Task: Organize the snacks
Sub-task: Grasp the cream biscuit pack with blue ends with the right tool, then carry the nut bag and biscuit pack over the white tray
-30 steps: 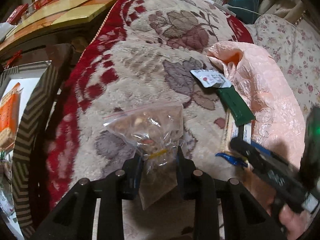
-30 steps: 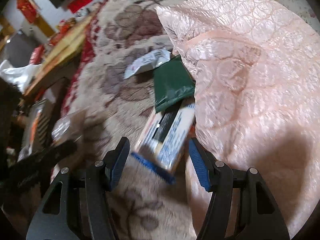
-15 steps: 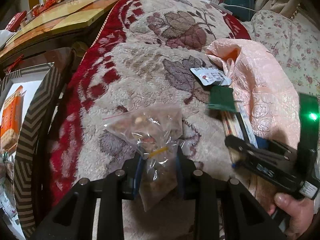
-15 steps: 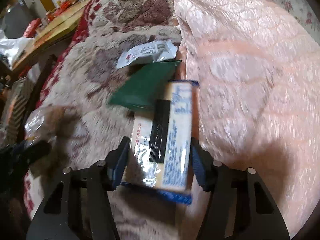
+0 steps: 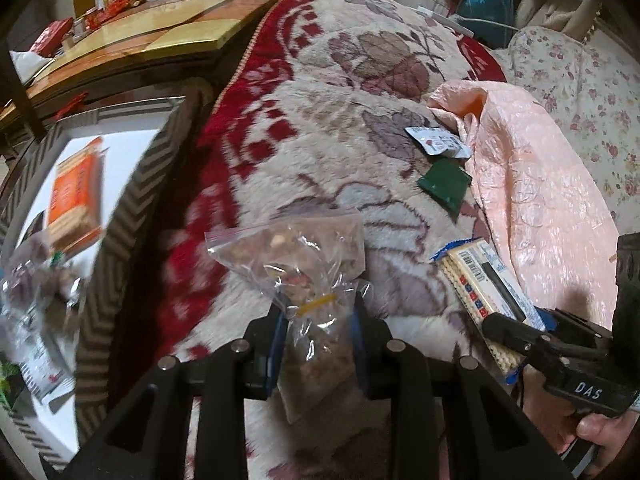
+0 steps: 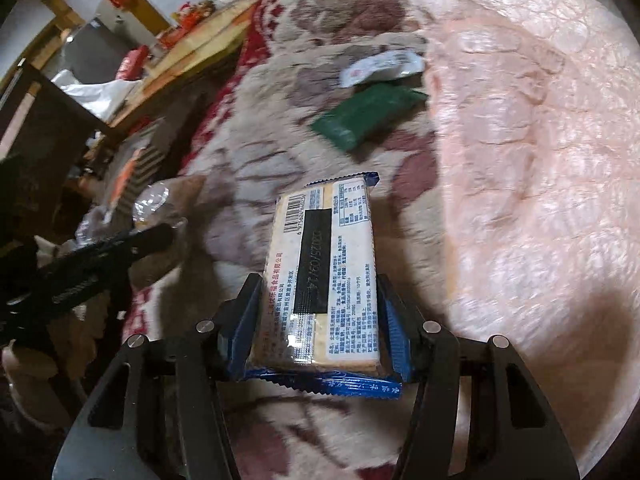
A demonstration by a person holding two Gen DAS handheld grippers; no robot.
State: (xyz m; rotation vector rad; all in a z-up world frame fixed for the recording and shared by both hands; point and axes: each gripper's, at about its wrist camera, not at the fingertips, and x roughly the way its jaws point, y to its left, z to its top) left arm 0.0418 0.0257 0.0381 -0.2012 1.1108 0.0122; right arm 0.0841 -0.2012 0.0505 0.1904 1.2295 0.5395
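Left wrist view: lower centre, the left gripper [image 5: 316, 332] pinches a slack clear bag of nuts [image 5: 296, 256], which could slide out. Lower right, the right gripper [image 6: 320, 316], jaws just closed, clamps a cracker packet [image 6: 324, 276]; tilting might drop it. Plush floral blanket [image 5: 360, 80]; cluttered bedroom.

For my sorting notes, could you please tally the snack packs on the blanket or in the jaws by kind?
Clear zip bag of mixed snacks, held in the left gripper: 1
Cracker pack, held in the right gripper: 1
Green packet, lying on the blanket: 1
White sachet, lying on the blanket: 1
Total: 4
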